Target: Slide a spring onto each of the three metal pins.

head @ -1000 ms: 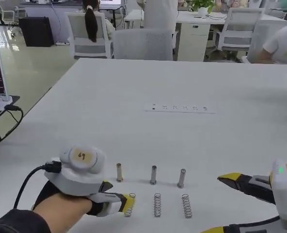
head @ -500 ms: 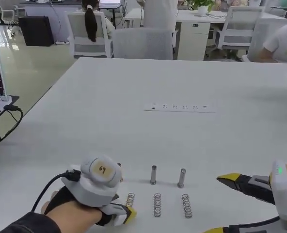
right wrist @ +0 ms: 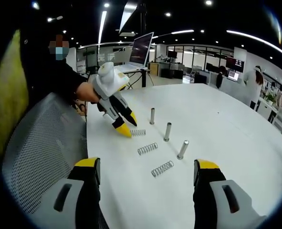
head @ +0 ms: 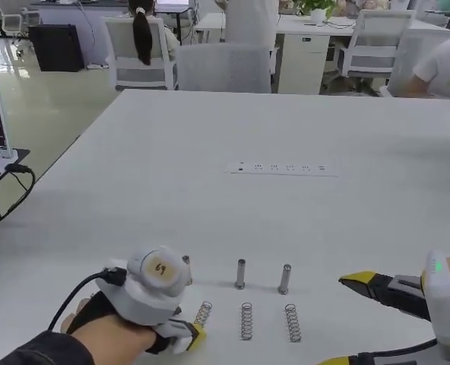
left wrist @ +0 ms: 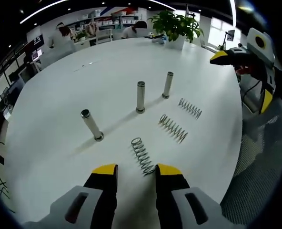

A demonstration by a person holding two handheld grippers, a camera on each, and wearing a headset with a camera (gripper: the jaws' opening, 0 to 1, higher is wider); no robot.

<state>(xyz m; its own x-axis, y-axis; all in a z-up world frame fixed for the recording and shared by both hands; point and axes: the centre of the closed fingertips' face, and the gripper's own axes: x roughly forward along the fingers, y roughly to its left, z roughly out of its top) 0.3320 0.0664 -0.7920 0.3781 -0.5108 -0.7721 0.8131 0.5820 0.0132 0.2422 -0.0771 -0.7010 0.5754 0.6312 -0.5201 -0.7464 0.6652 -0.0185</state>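
1. The left gripper, marked "69", is straddling, jaws slightly apart, one end of the left spring, straight earlier, now slanting.
2. Three pins are standing upright beyond.
3. The right gripper is hovering, jaws wide apart.

- The left gripper sits low on the person's left and points rightward and down. A gloved hand grips it from behind, and a dark sleeve runs off toward the bottom corner.
- In the left gripper view its jaws stand a little apart with a narrow gap between the yellow tips; they seem to clamp nothing.
- The right gripper is held level at the far right, pointing left, with its jaws spread wide.
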